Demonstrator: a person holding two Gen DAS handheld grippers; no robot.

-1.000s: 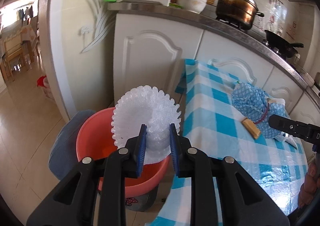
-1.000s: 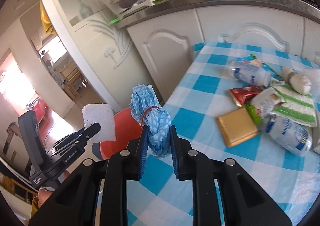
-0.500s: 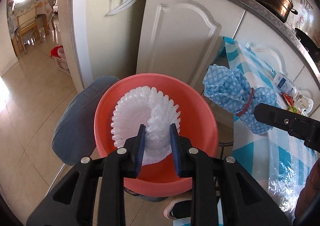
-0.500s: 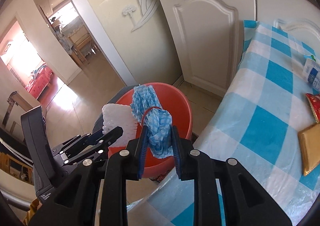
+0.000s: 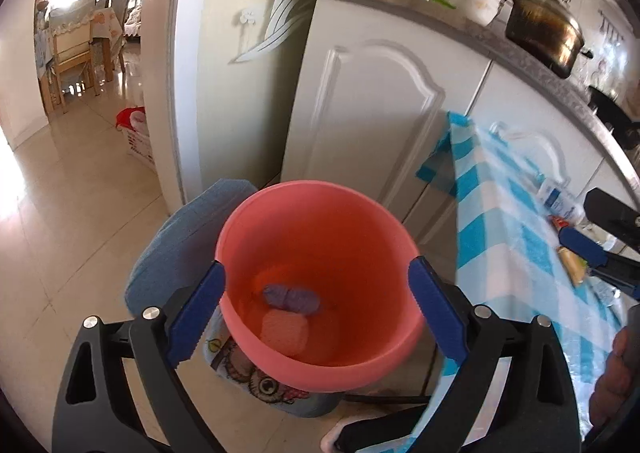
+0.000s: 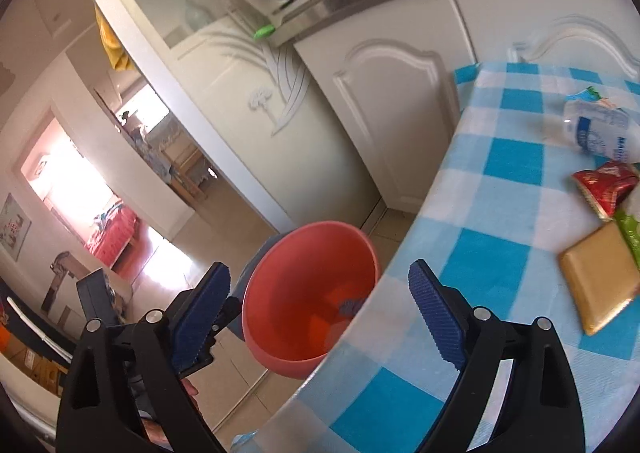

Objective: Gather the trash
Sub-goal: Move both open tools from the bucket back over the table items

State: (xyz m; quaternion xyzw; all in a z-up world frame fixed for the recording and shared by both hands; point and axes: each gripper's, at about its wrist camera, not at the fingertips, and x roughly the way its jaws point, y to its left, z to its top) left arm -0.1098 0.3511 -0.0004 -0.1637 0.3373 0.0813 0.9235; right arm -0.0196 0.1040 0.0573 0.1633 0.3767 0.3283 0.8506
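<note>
A coral plastic bucket point(image 5: 320, 213) point(image 6: 280, 349) stands on the floor beside the table. A blue cloth bundle point(image 5: 292, 297) point(image 6: 352, 307) and a white foam net point(image 5: 286, 333) lie on its bottom. My left gripper point(image 5: 316, 313) hangs over the bucket's mouth, its jaws opening wide with nothing between them. My right gripper point(image 6: 320, 317) is at the table's edge above the bucket, its jaws also opening and empty. On the checked tablecloth point(image 6: 492, 253) lie a plastic bottle point(image 6: 600, 129), a red packet point(image 6: 604, 187), a gold packet point(image 6: 600, 277) and a green packet point(image 6: 630, 233).
The bucket rests on a blue padded stool point(image 5: 176, 237). White cabinet doors point(image 5: 368, 113) stand behind it. The table's edge runs close along the bucket's right side. A white basket point(image 5: 136, 133) sits on the tiled floor by the doorway. A person's hand point(image 5: 616, 373) shows at lower right.
Both grippers went from shut to wide open. The foam net left the left gripper and the blue cloth bundle left the right one; both now lie in the bucket.
</note>
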